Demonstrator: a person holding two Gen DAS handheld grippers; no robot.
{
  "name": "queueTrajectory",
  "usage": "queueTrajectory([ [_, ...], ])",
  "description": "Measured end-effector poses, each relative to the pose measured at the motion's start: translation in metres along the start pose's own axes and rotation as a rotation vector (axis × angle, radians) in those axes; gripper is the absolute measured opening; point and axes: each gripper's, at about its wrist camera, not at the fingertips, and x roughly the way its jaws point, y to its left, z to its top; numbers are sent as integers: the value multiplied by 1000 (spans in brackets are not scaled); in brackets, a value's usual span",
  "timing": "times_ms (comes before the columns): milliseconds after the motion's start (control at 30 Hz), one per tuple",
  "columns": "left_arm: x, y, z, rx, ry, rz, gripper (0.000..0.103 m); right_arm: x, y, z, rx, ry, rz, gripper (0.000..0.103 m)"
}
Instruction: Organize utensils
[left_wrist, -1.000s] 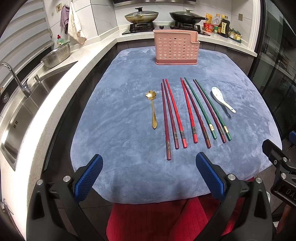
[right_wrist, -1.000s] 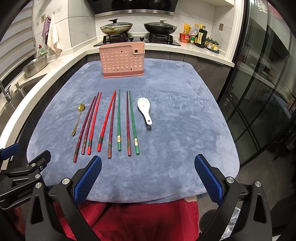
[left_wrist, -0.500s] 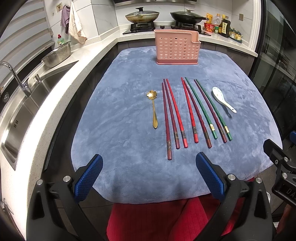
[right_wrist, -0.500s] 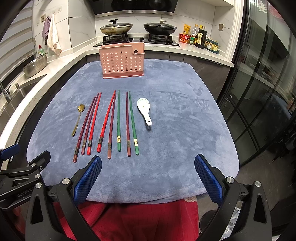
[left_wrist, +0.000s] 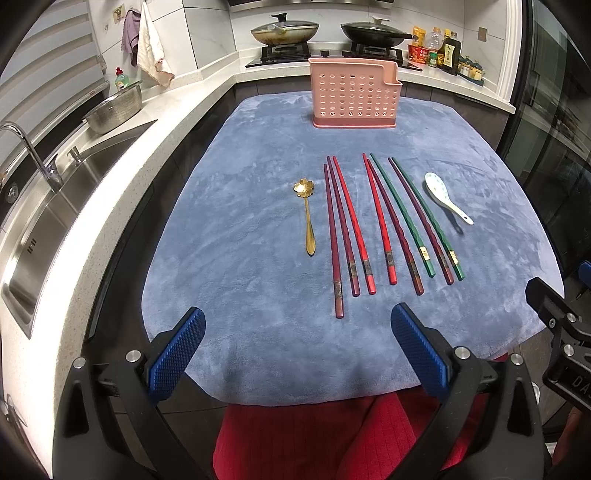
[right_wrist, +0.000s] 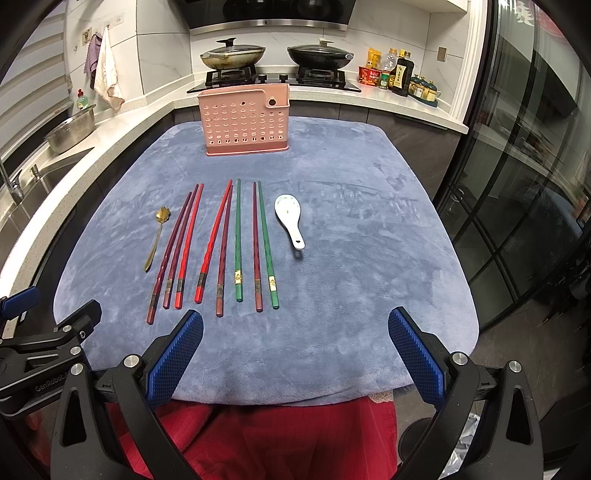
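Note:
A pink perforated utensil holder (left_wrist: 355, 96) stands upright at the far end of the blue mat (left_wrist: 240, 229); it also shows in the right wrist view (right_wrist: 245, 123). Several red, maroon and green chopsticks (left_wrist: 384, 221) lie side by side mid-mat, also in the right wrist view (right_wrist: 221, 247). A gold spoon (left_wrist: 307, 218) lies to their left, a white ceramic spoon (left_wrist: 445, 202) to their right. My left gripper (left_wrist: 297, 354) and right gripper (right_wrist: 295, 356) are both open and empty, above the mat's near edge.
A steel sink (left_wrist: 55, 206) and a colander (left_wrist: 116, 110) are on the counter at left. Two lidded pans (left_wrist: 284, 31) sit on the stove behind. Sauce bottles (right_wrist: 400, 75) stand at back right. Glass doors (right_wrist: 524, 177) are at right. Red cloth (left_wrist: 314, 435) hangs below the mat.
Both grippers have drifted slightly; the scene sits a touch lower in the left wrist view. Nothing on the mat has moved.

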Motion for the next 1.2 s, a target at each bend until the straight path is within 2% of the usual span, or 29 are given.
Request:
queueTrajectory([
  [833, 0, 0, 1, -2, 1, -1, 96, 0, 0, 0, -2, -2, 0, 96],
  [1200, 6, 13, 5, -28, 16, -11, 96, 6, 1, 4, 7, 5, -1, 96],
])
